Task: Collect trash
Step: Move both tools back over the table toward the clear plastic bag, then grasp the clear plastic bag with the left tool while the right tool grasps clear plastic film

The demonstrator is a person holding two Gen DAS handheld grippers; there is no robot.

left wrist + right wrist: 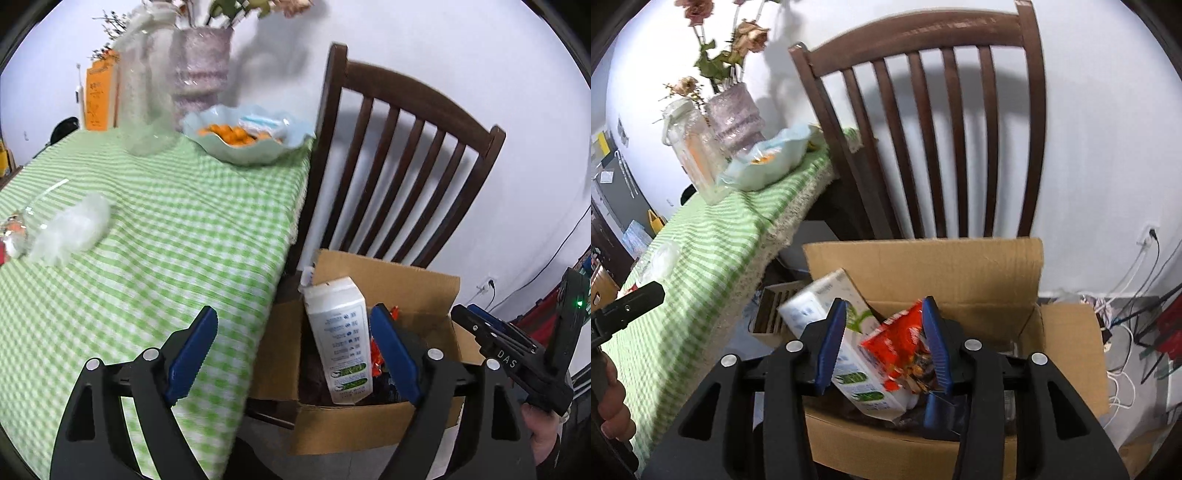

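Note:
A white milk carton [338,338] leans inside the open cardboard box [369,424] on the chair seat; it also shows in the right wrist view [827,317]. A red snack wrapper [901,343] lies beside it in the box [923,269]. My left gripper [295,354] is open and empty, over the table edge and the box. My right gripper [886,343] is open above the box, with the wrapper and carton between its fingers, not gripped. A crumpled clear plastic bag [70,229] and an empty clear bottle [33,214] lie on the green checked tablecloth [166,240].
A dark wooden chair [399,147] stands against the white wall. On the table stand a glass jar [147,92], a vase of dried flowers [201,62], an orange box [99,96] and a pale blue bowl of oranges [247,136]. Cables [1126,332] lie on the floor at right.

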